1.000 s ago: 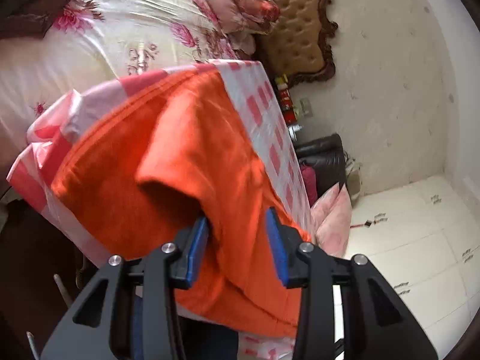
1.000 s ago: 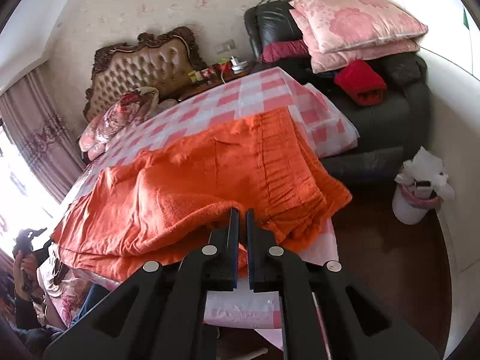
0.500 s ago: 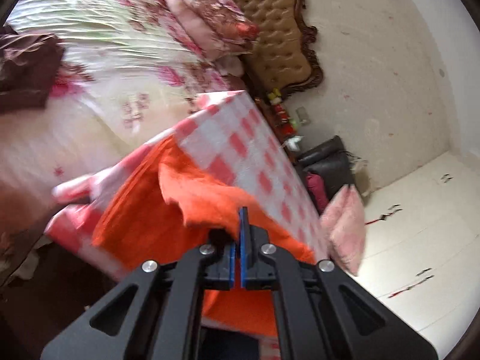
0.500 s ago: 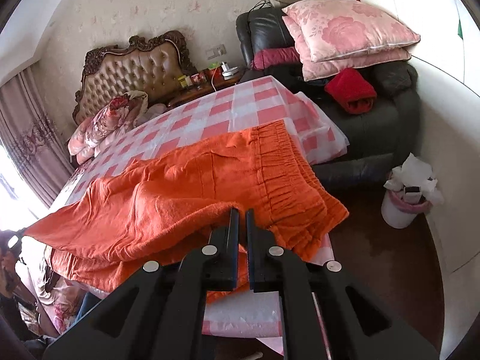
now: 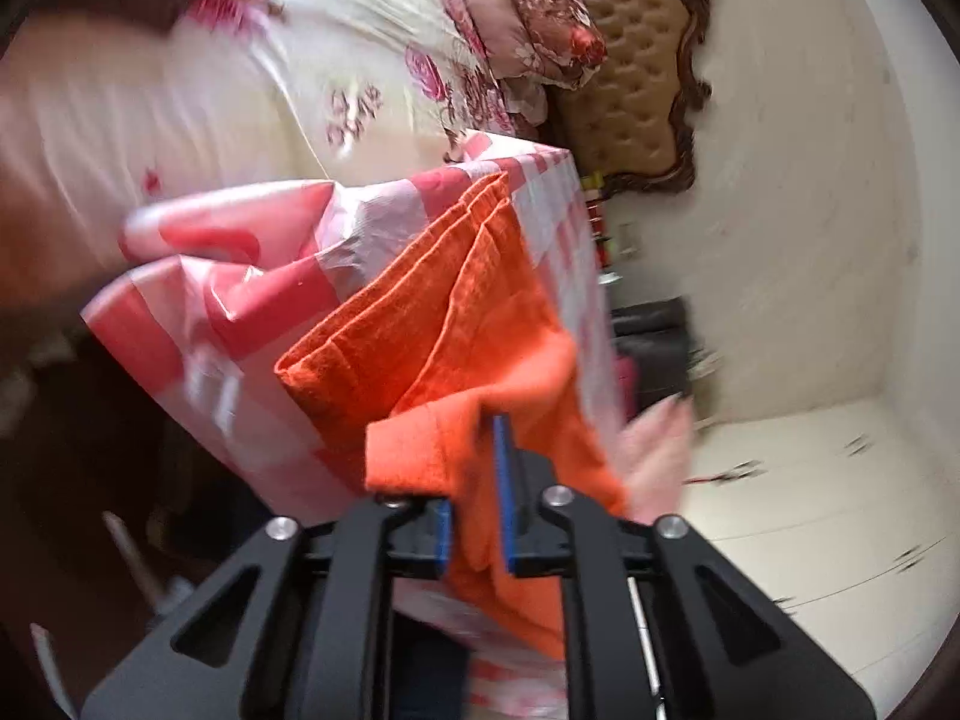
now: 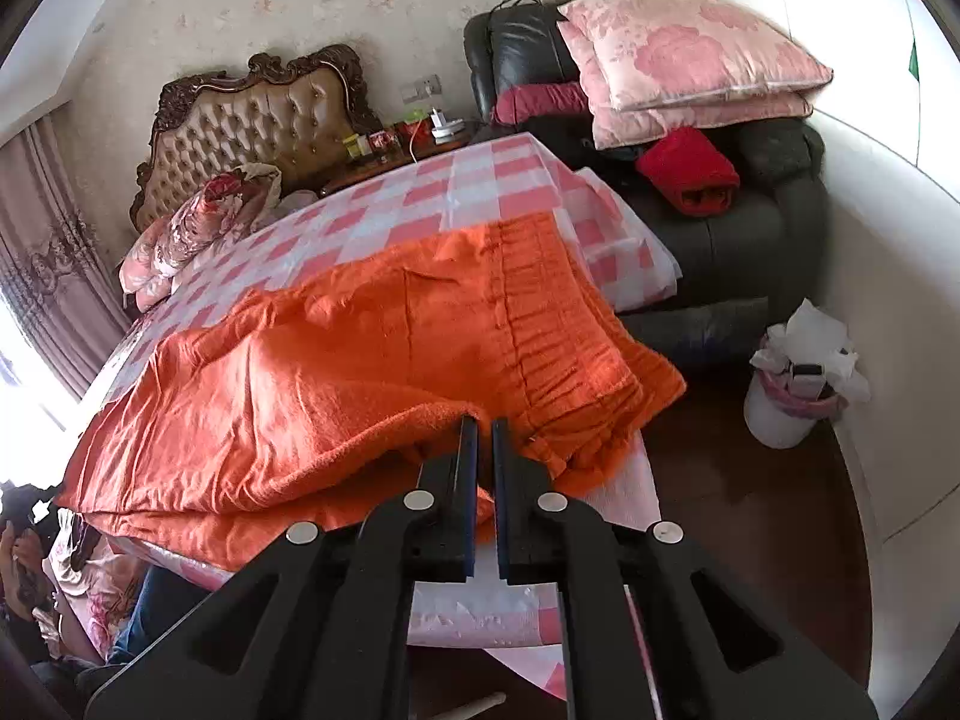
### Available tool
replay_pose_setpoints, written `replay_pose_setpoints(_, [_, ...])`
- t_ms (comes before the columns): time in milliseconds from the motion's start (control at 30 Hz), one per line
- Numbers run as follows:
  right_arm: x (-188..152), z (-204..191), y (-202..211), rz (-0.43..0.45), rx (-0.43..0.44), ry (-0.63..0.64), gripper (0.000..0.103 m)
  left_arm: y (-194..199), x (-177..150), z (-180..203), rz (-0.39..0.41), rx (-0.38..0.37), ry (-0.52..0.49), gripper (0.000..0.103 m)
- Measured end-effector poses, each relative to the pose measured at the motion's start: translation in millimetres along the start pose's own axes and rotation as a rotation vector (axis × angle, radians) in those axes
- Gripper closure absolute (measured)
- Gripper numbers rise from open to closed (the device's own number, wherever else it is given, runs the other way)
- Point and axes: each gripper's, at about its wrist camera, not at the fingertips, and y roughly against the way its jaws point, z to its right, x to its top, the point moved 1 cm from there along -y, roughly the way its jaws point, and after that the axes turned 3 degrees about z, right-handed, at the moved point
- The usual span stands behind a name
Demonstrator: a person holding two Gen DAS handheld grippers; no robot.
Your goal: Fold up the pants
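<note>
Table (image 6: 480, 180) in checked cloth sits ahead of both grippers, filling most of each view. Pants (image 6: 372, 348) are orange, spread over the near half of it, directly ahead of the right gripper (image 6: 483, 468) and reaching up to its tips. Waistband (image 6: 558, 324) is ahead and to the right of that gripper, hanging a bit over the table's right edge. Several layers are stacked along the near edge, so a fold looks partly made.

Right gripper: jaws nearly together, narrow slit between the pads, a raised ridge of fabric pinched in at the tips. Looks clamped on the pants, though only a small bite.

Left gripper (image 5: 477, 510): jaws slightly apart with orange cloth bunched between them and draped over the left finger (image 5: 441, 531). Pads appear to bear on the cloth, so I read it as gripping. That view is motion-blurred, so not certain. Leg hems (image 5: 468, 210) lie stacked ahead and above the left gripper.

Risks, my read:
- Shallow bite on the right, so the ridge slips out under any pull and the layer drops back.
- Left is holding a bunch, not an edge, so it may drag only the top layer and skew the fold.
- Cloth is slick plastic, so a sideways pull could slide pants and cover off the near edge.
- Uneven hand travel would twist the crease.
</note>
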Motion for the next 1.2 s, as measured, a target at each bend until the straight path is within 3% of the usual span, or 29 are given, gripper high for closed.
replay_pose_setpoints(67, [-0.4, 1.3, 0.1, -0.004, 0.004, -0.002, 0.097, 4.5, 2.3, -3.3, 0.001, -0.031, 0.023, 0.088])
replay_pose_setpoints(100, [0.1, 0.9, 0.8, -0.004, 0.000, 0.001, 0.097, 7.8, 3.7, -3.2, 0.014, -0.026, 0.021, 0.096])
replay_pose_setpoints(200, [1.0, 0.5, 0.6, -0.011, -0.009, 0.001, 0.097, 19.4, 6.7, 4.4, 0.050, 0.023, -0.072, 0.097])
replay_pose_setpoints(233, [0.8, -0.7, 0.3, -0.012, -0.015, 0.007, 0.097, 18.5, 6.8, 2.9, 0.032, 0.034, -0.076, 0.094])
replay_pose_setpoints(300, [0.9, -1.0, -0.6, -0.013, -0.021, 0.014, 0.097, 21.0, 13.2, -10.2, 0.039, 0.057, -0.023, 0.065])
replay_pose_setpoints(367, [0.9, -0.6, -1.4, -0.017, -0.023, 0.010, 0.097, 29.1, 20.8, -10.2, 0.084, 0.081, -0.040, 0.065])
replay_pose_setpoints(467, [1.9, -2.5, -2.7, -0.025, -0.031, 0.023, 0.097, 42.2, 35.8, 13.7, 0.181, 0.151, -0.157, 0.065])
replay_pose_setpoints(567, [3.1, -5.1, -4.5, -0.032, -0.046, 0.035, 0.097, 9.3, 47.2, 58.5, 0.074, 0.156, -0.390, 0.065])
replay_pose_setpoints(667, [2.8, -11.2, -5.0, -0.038, -0.079, 0.072, 0.097, -24.4, 57.2, 82.1, 0.046, 0.289, -0.603, 0.065])
replay_pose_setpoints(833, [1.1, -12.1, -4.8, -0.044, -0.093, 0.084, 0.097, -71.8, 59.2, 91.6, -0.046, 0.412, -0.789, 0.065])
replay_pose_setpoints(867, [1.0, -12.7, -4.8, -0.045, -0.096, 0.088, 0.097, -78.2, 59.8, 89.7, -0.053, 0.441, -0.799, 0.070])
replay_pose_setpoints(933, [1.2, -13.6, -4.9, -0.049, -0.100, 0.091, 0.097, -81.3, 57.2, 92.8, -0.071, 0.455, -0.846, 0.092])
replay_pose_setpoints(1067, [1.5, -16.4, -5.3, -0.059, -0.112, 0.106, 0.097, -76.6, 52.2, 109.7, -0.055, 0.464, -0.929, 0.096])
replay_pose_setpoints(1200, [0.9, -21.5, -5.0, -0.061, -0.135, 0.130, 0.097, -75.1, 78.2, 125.6, 0.021, 0.524, -0.933, 0.102])
